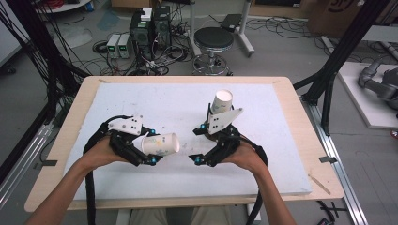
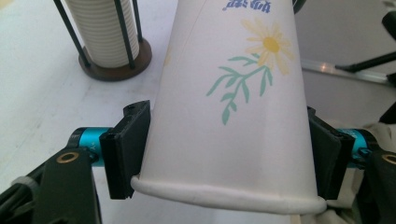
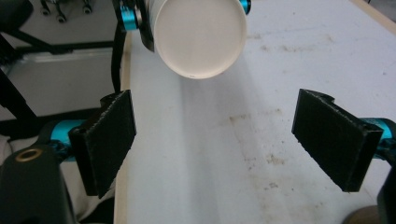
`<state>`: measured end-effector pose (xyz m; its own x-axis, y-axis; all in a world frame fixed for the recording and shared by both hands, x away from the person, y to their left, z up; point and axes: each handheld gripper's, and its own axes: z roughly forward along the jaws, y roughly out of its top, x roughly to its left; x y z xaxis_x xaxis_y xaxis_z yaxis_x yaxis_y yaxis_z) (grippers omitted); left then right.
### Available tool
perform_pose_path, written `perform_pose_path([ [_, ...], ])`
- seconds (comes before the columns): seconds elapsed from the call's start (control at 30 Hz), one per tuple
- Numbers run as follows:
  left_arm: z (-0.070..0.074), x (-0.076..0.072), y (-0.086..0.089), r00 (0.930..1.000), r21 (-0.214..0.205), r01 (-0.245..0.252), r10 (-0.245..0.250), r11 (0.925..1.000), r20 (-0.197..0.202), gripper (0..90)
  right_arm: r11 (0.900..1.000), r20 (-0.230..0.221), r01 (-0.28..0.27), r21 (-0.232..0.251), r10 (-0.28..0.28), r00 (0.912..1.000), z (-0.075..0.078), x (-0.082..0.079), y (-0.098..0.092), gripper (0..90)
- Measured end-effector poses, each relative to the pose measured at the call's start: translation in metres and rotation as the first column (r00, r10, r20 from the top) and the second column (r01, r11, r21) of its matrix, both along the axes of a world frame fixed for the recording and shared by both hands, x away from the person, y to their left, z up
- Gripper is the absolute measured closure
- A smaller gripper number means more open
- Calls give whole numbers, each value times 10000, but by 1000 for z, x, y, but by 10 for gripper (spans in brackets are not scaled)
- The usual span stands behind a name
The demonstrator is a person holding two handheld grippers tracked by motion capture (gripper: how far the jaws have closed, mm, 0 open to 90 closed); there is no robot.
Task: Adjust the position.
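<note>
Left tongs point(image 1: 151, 149) pinching white paper cup w/ daisy print point(image 1: 161, 144), held sideways above white counter point(image 1: 141, 103), near the cup-stack holder point(image 1: 221, 104). Right tongs point(image 1: 199, 143) spread wide, holding nothing.

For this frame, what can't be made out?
- Cup stack: in the high view, the right gripper and its grey plate hide the lower part and the holder base.
- Stack top: cut off by the upper edge of the left gripper view; cup count unreadable.
- Cup print: blue lettering cut off at the top edge, too small in the high view.
- Cup's inside: unseen; the right gripper view shows its closed bottom.
</note>
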<state>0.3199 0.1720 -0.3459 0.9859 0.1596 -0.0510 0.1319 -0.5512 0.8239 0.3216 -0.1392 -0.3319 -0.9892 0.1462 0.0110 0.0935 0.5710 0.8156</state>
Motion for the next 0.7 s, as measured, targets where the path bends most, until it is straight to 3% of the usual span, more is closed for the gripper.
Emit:
perform_pose_path([
  [0.03, 0, 0, 0, 10000, 0, 0, 0, 10000, 0, 264, 9999, 88, -27, -159, 29, 10000, 1, 0, 1, 139],
  [0.07, 1, 1, 1, 10000, 406, -31, 31, 9992, 10, 263, 9992, 120, -27, -396, 32, 9999, 1, 0, 2, 139],
  [0.17, 3, 2, 3, 9999, 970, -138, 144, 9952, -52, 263, 9952, 213, -45, -976, 66, 9998, 2, 1, 5, 139],
  [0.23, 4, 2, 3, 9998, 1061, -157, 169, 9942, -105, 263, 9933, 220, -49, -1156, 75, 9997, 2, 2, 6, 139],
  [0.27, 6, 2, 3, 9999, 1432, -57, 68, 9897, -75, 263, 9879, 281, -95, -1550, 140, 9995, 2, 2, 9, 139],
  [0.3, 6, 2, 3, 9999, 1432, -57, 68, 9897, -75, 264, 9879, 281, -95, -1550, 140, 9995, 2, 2, 9, 139],
  [0.33, 9, 2, 1, 10000, 1739, 37, -24, 9848, -76, 264, 9820, 235, -109, -1884, 156, 9996, 2, 3, 12, 139],
  [0.43, 10, 1, -2, 10000, 1961, 44, -26, 9806, -91, 263, 9753, 283, -185, -2199, 254, 9993, 1, 4, 16, 139],
  [0.47, 11, 2, -4, 9999, 2291, 93, -68, 9734, -119, 263, 9735, 254, -208, -2277, 273, 9993, 1, 4, 17, 139],
  [0.5, 11, 2, -4, 9999, 2291, 93, -68, 9734, -119, 264, 9710, 283, -205, -2381, 280, 9992, 1, 4, 18, 139],
  [0.7, 11, 3, -12, 10000, 3397, 4, 26, 9405, -85, 264, 9462, 341, -289, -3223, 421, 9985, -2, 4, 24, 140],
])
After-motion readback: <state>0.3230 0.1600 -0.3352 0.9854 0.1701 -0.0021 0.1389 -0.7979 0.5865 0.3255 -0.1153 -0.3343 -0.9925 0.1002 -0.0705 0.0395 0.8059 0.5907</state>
